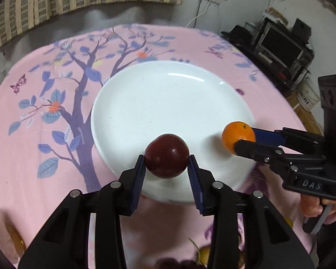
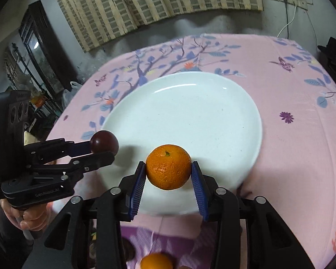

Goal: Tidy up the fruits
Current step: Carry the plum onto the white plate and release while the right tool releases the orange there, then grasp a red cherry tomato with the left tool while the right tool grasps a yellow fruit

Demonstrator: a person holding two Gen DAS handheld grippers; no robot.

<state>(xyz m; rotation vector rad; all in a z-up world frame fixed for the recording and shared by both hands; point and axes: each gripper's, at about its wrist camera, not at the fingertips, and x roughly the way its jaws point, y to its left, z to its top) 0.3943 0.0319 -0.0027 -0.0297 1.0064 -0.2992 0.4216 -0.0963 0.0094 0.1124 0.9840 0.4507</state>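
Observation:
A white plate [image 1: 168, 103] lies on the pink flowered tablecloth, bare of fruit; it also shows in the right wrist view [image 2: 190, 112]. My left gripper [image 1: 166, 164] is shut on a dark red plum [image 1: 166, 157] and holds it above the plate's near rim. My right gripper [image 2: 168, 170] is shut on an orange mandarin [image 2: 168, 167] above the plate's near edge. In the left wrist view the mandarin [image 1: 237, 135] hangs over the plate's right rim. In the right wrist view the plum [image 2: 104, 144] hangs over the left rim.
More fruit lies near the table's front edge: a yellowish fruit [image 1: 203, 254] and dark fruit [image 1: 168, 264] under the left gripper, another mandarin [image 2: 155, 261] under the right. A wall with a striped curtain [image 2: 168, 0] stands behind. Dark shelving [image 1: 277, 44] stands at the right.

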